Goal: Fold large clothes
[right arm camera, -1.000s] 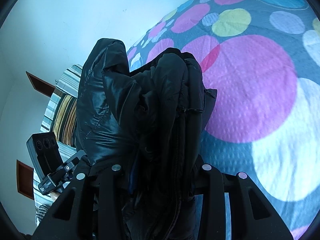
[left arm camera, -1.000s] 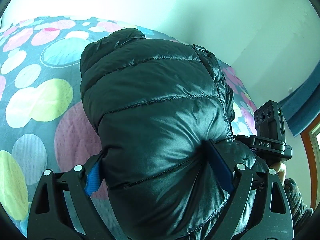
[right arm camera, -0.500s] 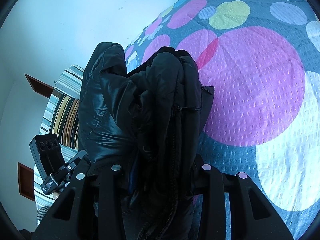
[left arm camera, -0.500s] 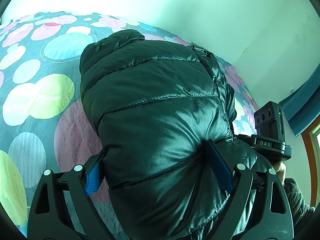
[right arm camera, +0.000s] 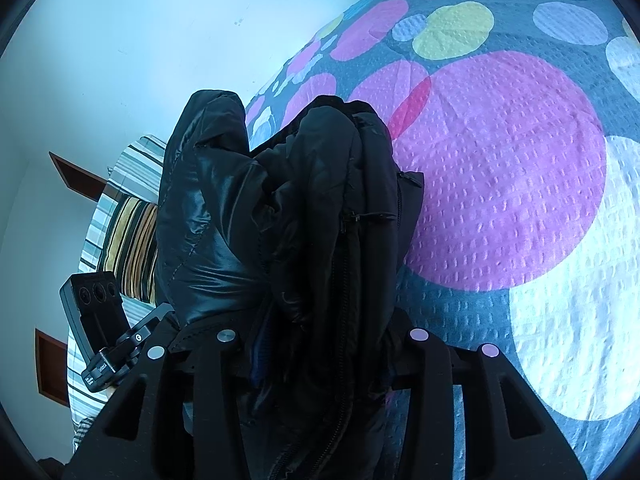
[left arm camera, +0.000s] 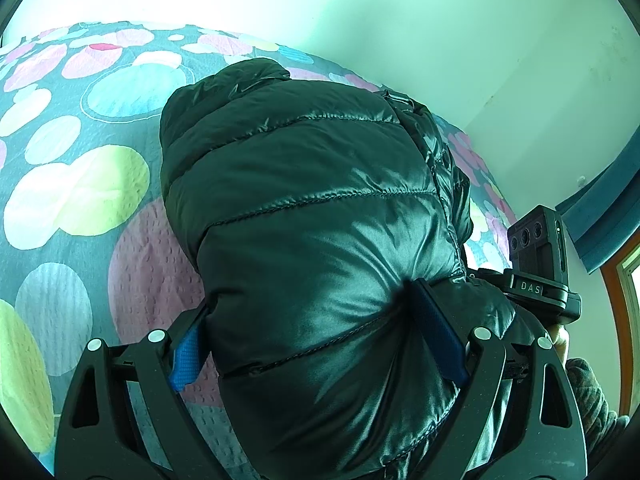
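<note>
With our left hand-held gripper [left arm camera: 316,344] clamped wide around the puffy jacket [left arm camera: 312,208] above the bed [left arm camera: 80,184] and our right hand-held gripper [right arm camera: 320,344] opening around its bunched layers, the slippery folds could spill apart.

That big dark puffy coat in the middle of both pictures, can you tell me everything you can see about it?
The puffy coat is black, shiny and quilted in stitched bands, like a down jacket. It is bunched into a thick bundle, with a zipper running down its folded edge. It lies over a bedspread printed with coloured circles. The left tool grips its wide padded side between blue pads. The right tool has the zipper edge between its fingers, and its jaws are opening.
</note>
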`<state>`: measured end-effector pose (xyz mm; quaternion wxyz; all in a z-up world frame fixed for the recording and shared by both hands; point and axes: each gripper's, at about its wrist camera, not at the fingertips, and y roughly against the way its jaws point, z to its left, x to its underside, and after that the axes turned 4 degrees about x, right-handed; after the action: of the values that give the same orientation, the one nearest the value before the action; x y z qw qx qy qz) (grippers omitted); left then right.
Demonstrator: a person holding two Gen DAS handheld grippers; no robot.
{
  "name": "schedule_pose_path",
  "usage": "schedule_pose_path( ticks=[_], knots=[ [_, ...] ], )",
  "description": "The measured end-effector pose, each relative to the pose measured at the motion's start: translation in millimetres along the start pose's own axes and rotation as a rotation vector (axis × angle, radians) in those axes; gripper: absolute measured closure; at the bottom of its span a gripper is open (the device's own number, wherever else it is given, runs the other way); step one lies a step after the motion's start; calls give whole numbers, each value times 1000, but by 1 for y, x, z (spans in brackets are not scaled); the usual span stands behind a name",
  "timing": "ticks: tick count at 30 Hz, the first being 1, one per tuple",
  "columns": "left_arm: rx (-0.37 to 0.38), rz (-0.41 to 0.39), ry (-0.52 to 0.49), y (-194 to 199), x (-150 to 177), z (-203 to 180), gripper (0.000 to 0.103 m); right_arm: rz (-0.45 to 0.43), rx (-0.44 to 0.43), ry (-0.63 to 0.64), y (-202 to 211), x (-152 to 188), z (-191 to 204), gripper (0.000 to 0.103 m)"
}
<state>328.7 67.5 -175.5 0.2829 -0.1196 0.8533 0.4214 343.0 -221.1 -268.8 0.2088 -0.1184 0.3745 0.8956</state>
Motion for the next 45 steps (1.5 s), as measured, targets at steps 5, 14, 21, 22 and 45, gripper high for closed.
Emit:
schedule_pose_path(
  ticks=[5, 14, 21, 22, 45],
  knots=[
    [6, -1, 5, 1, 1, 5, 13, -16, -1, -8, 3, 1, -1, 55],
    [8, 5, 13, 2, -1, 8, 12, -46, -1, -18, 11, 0, -1, 49],
    [-15, 3, 20, 8, -1, 8, 12, -61, -1, -20, 19, 2, 2, 46],
    [-26, -1, 18, 10, -1, 8, 12, -63, -2, -20, 20, 2, 2, 46],
    [-259, -110, -117, 73, 22, -46, 11, -220, 176, 97, 94, 35, 50, 45]
  ],
)
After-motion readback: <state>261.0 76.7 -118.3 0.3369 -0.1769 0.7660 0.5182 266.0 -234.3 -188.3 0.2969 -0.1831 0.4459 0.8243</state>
